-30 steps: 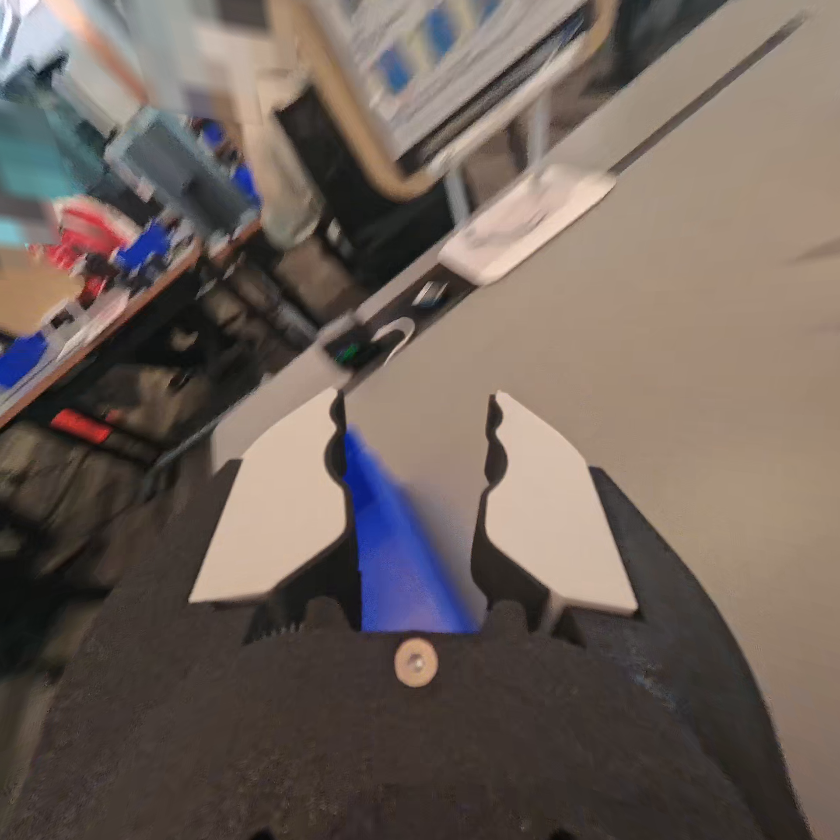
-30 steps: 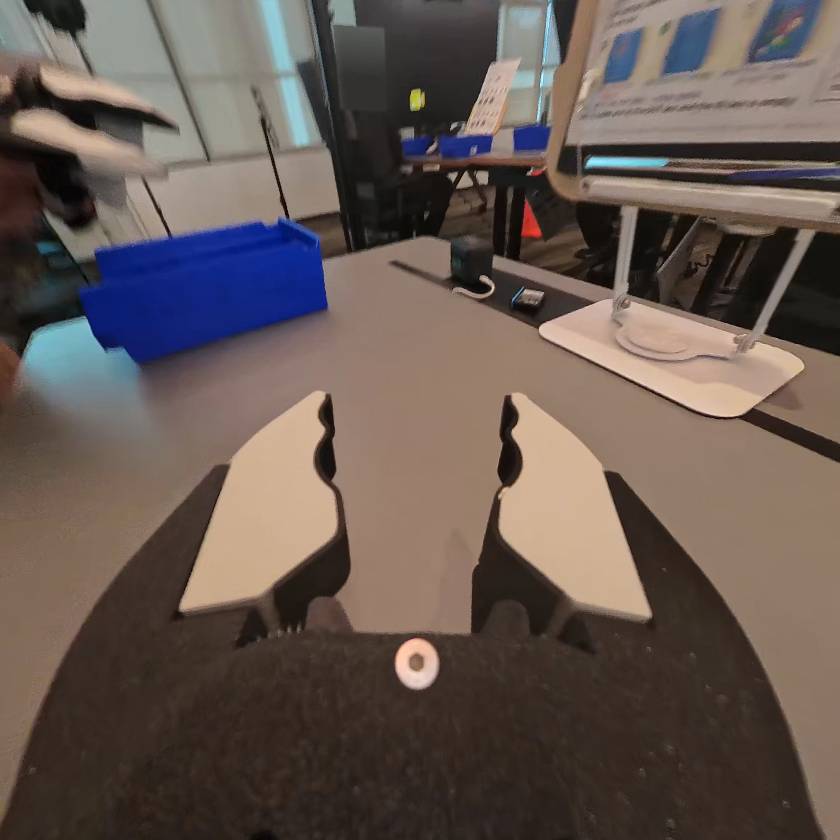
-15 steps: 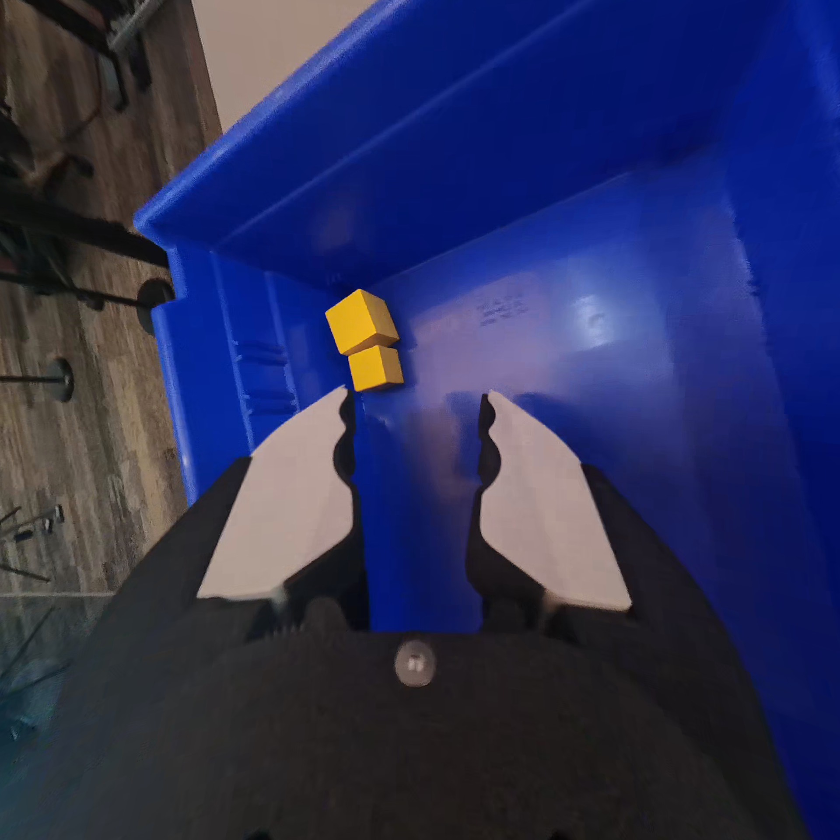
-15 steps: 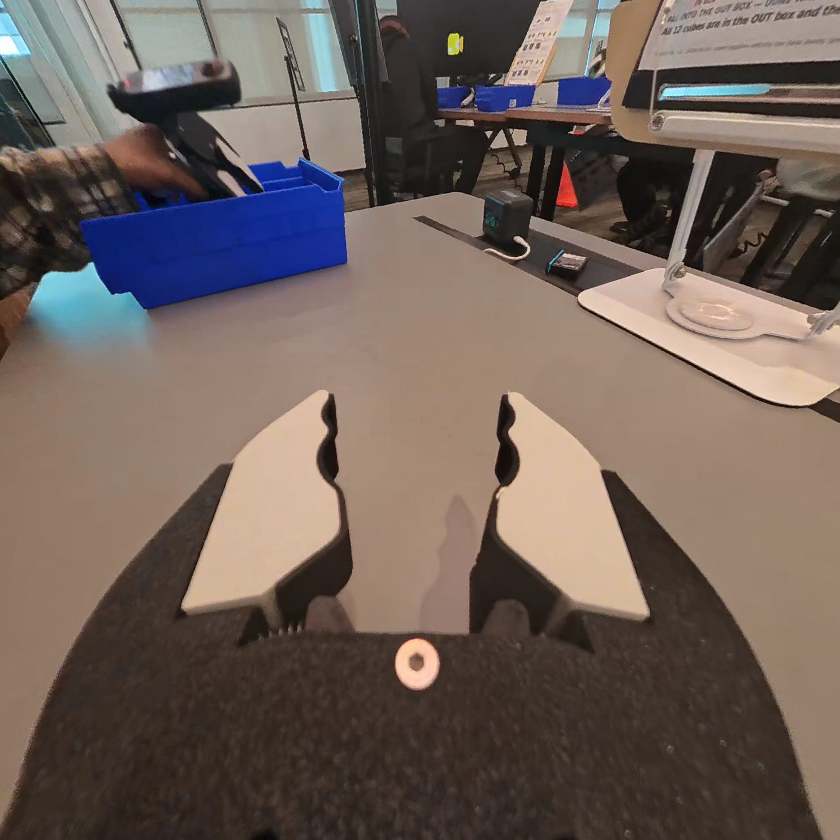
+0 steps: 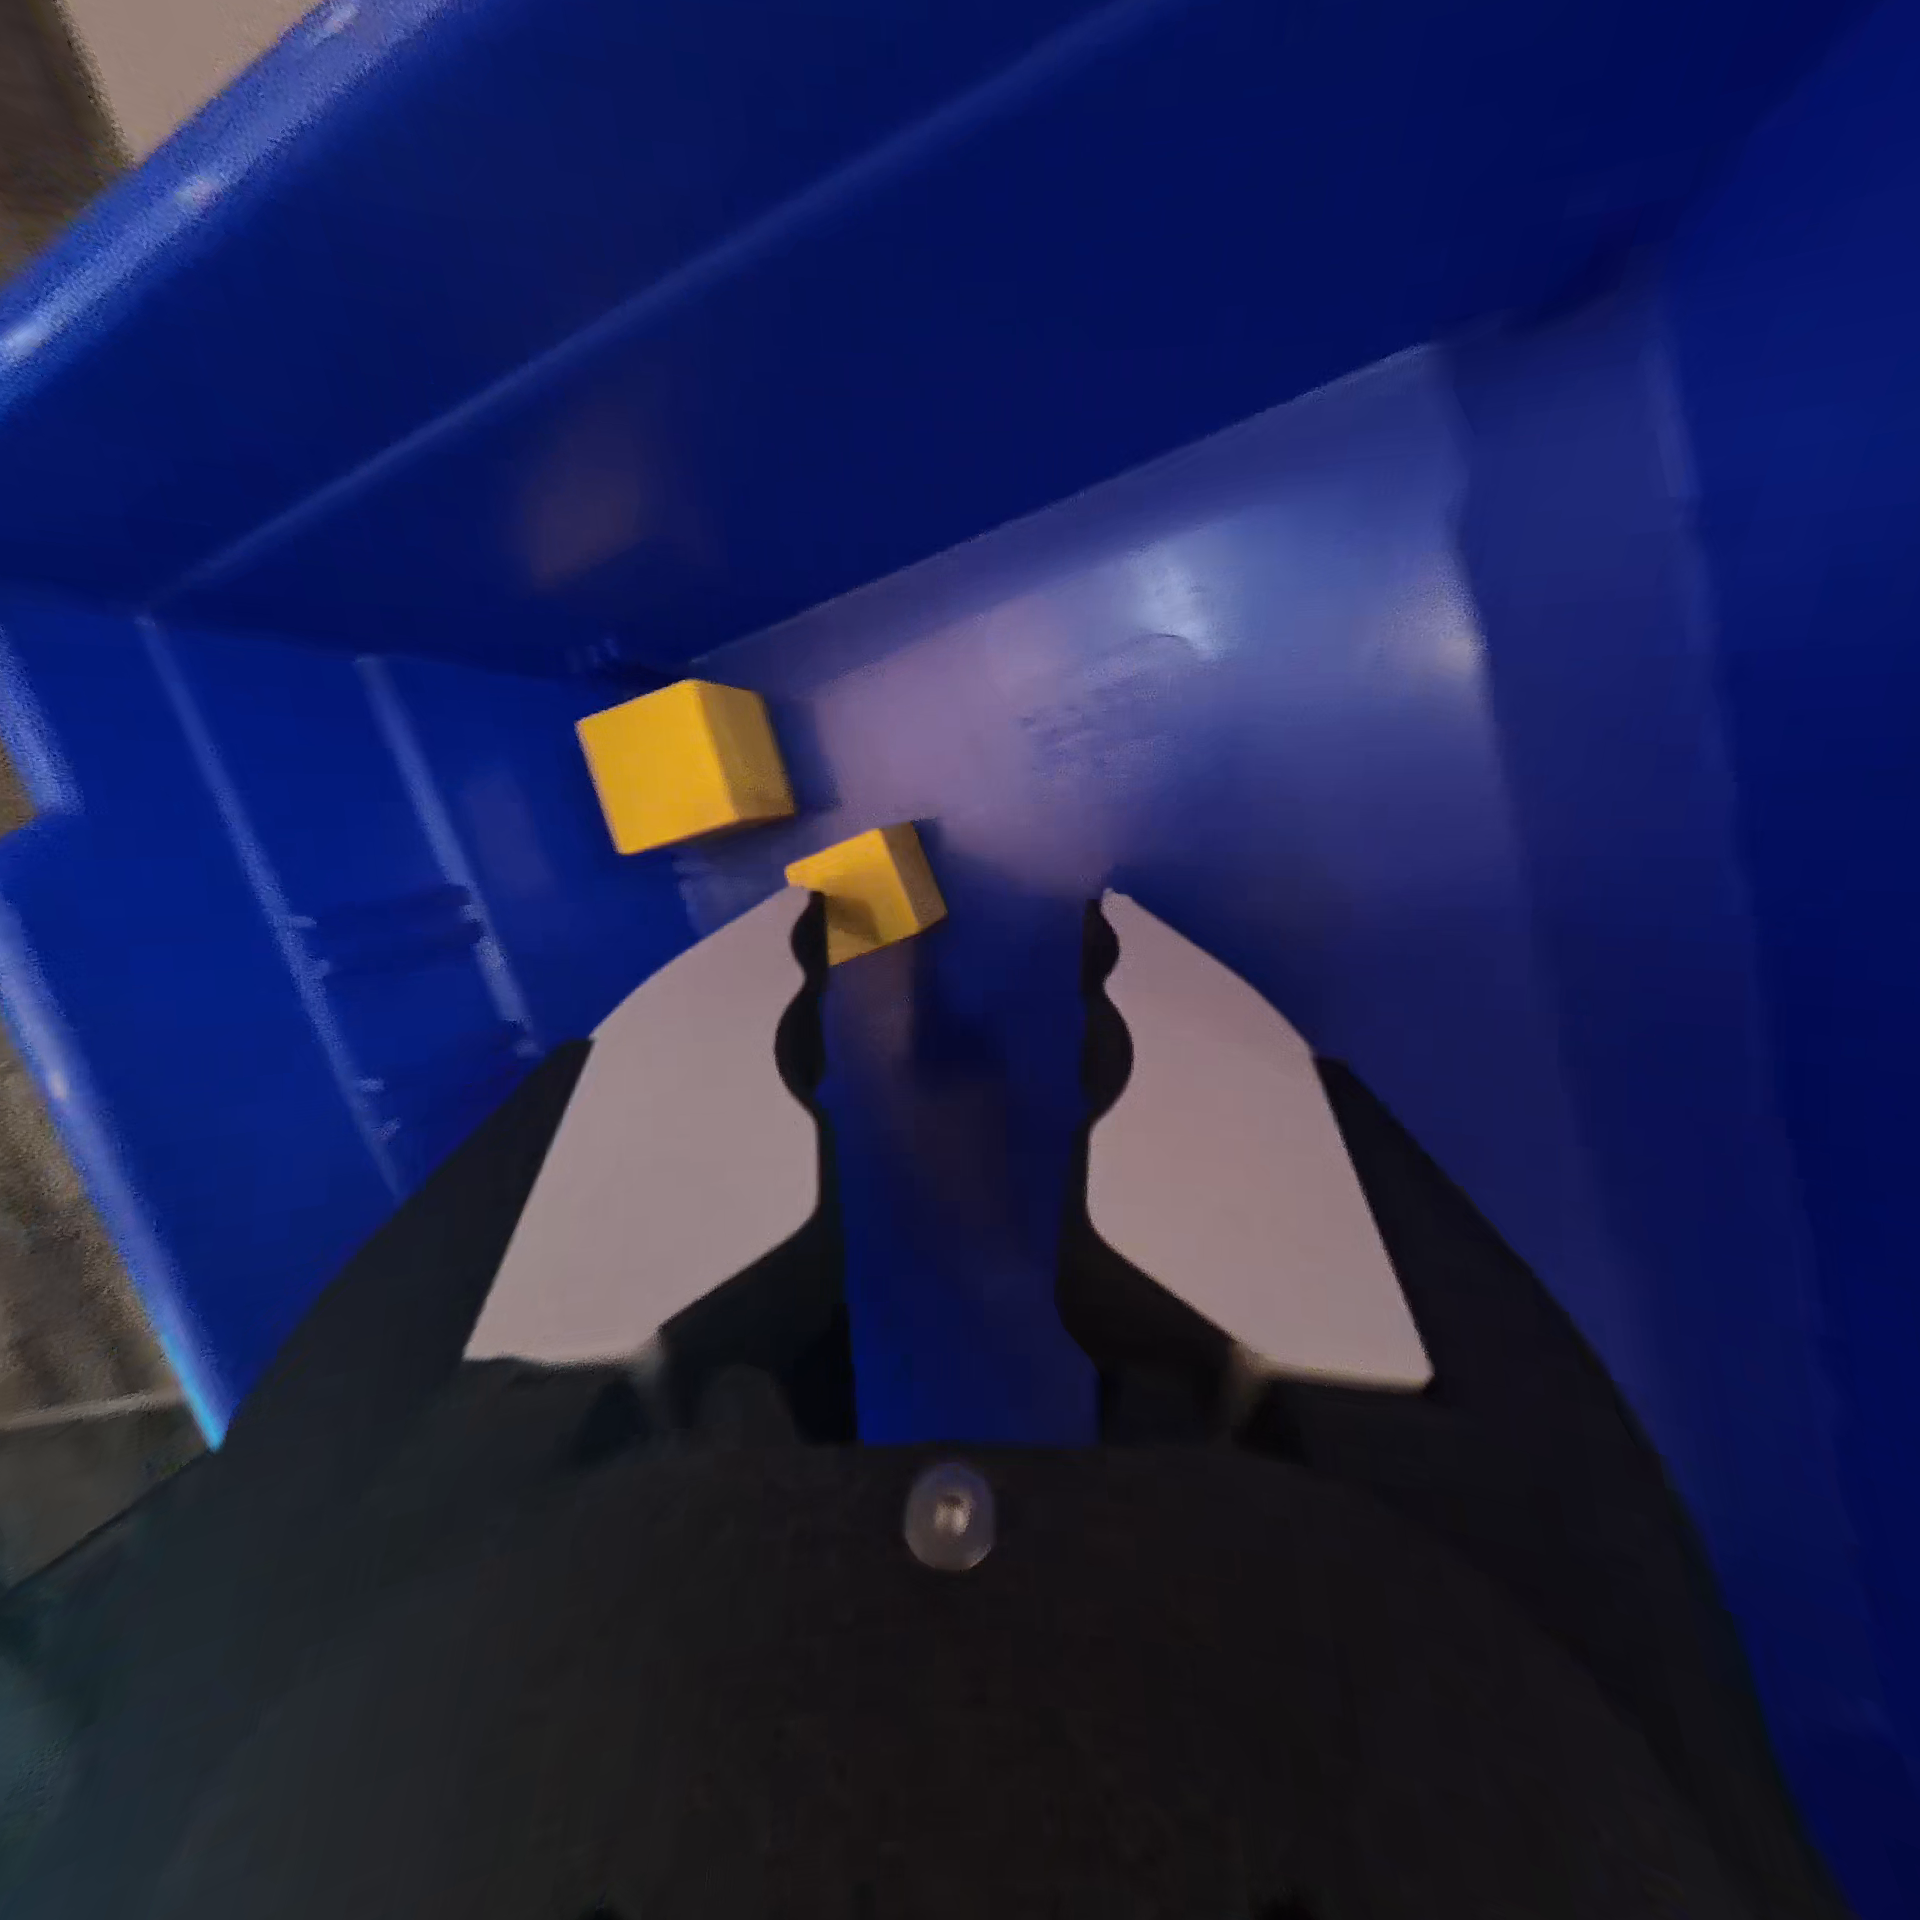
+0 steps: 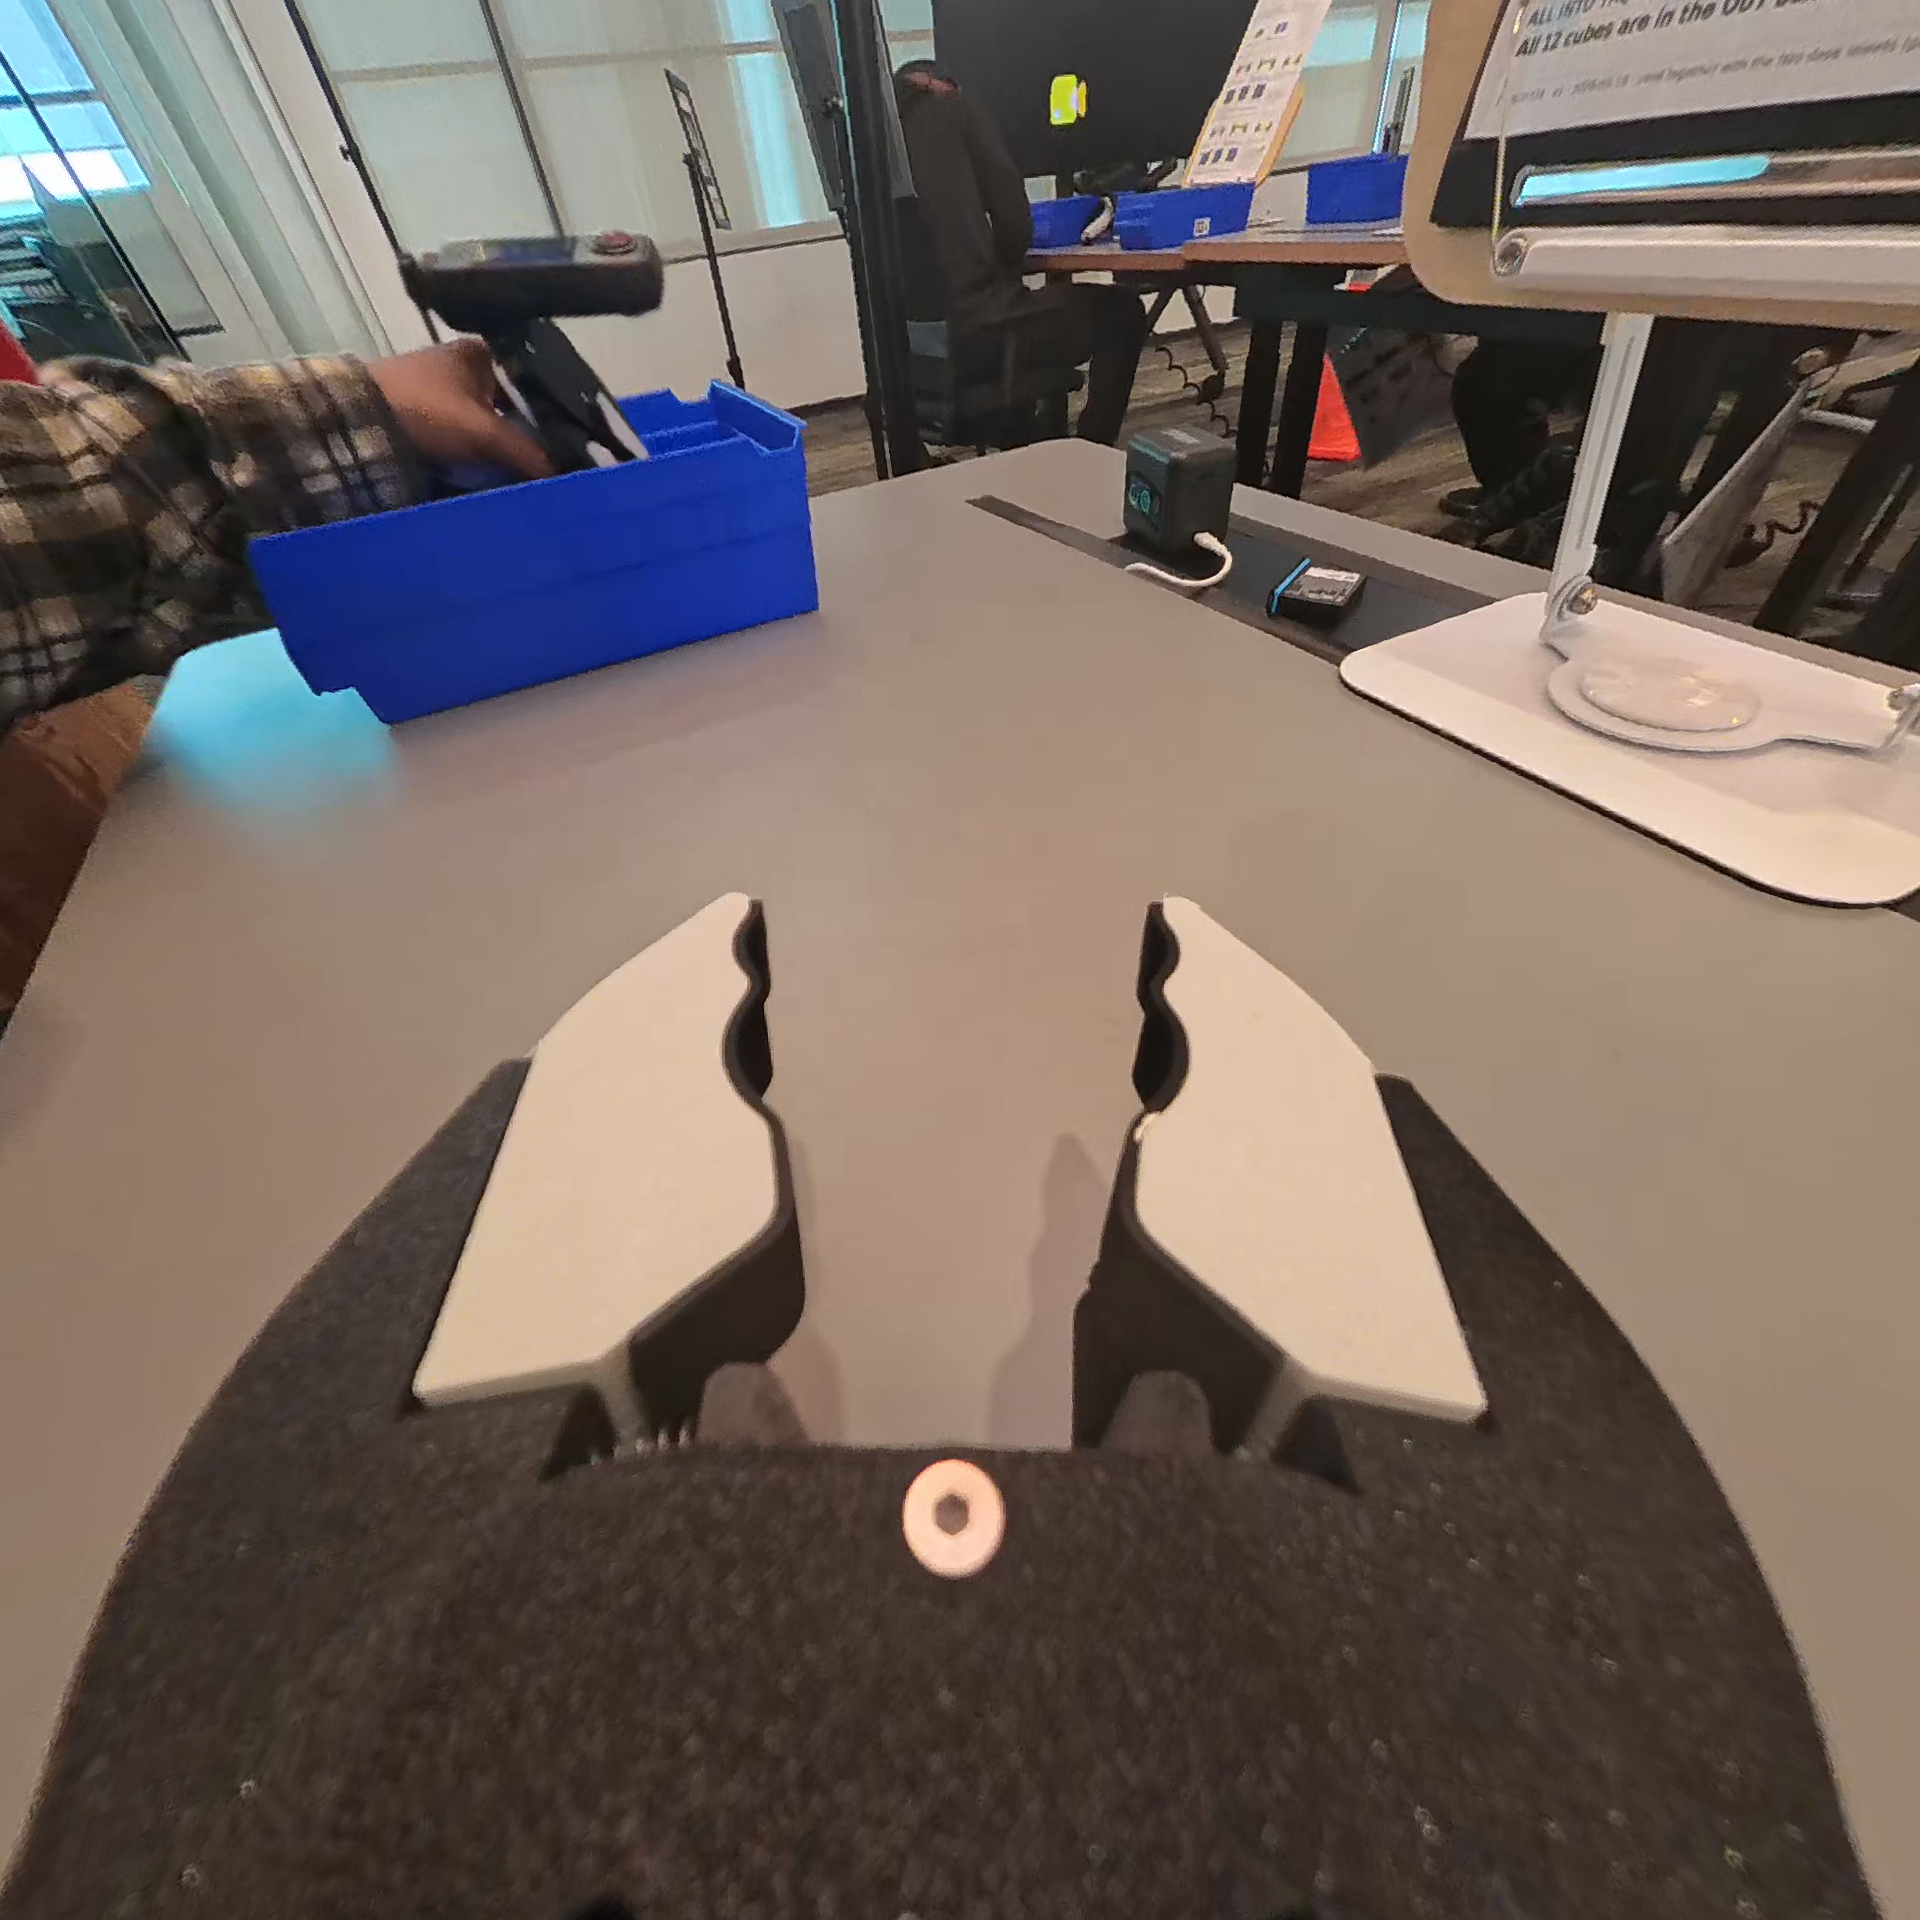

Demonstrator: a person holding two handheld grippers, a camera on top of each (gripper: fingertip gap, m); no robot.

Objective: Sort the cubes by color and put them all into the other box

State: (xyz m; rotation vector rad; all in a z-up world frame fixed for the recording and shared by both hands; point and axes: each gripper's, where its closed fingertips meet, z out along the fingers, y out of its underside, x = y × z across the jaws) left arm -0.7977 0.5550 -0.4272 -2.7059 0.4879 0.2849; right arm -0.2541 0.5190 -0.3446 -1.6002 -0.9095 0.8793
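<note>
yellow cubes [image 5: 681,764] only left-wrist-visible

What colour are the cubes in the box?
Yellow, both cubes; clearest in the left wrist view.

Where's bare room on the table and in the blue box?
Table: bare from the blue box to the white stand base. In the box, the floor right of the two yellow cubes is free; their corner is crowded.
</note>
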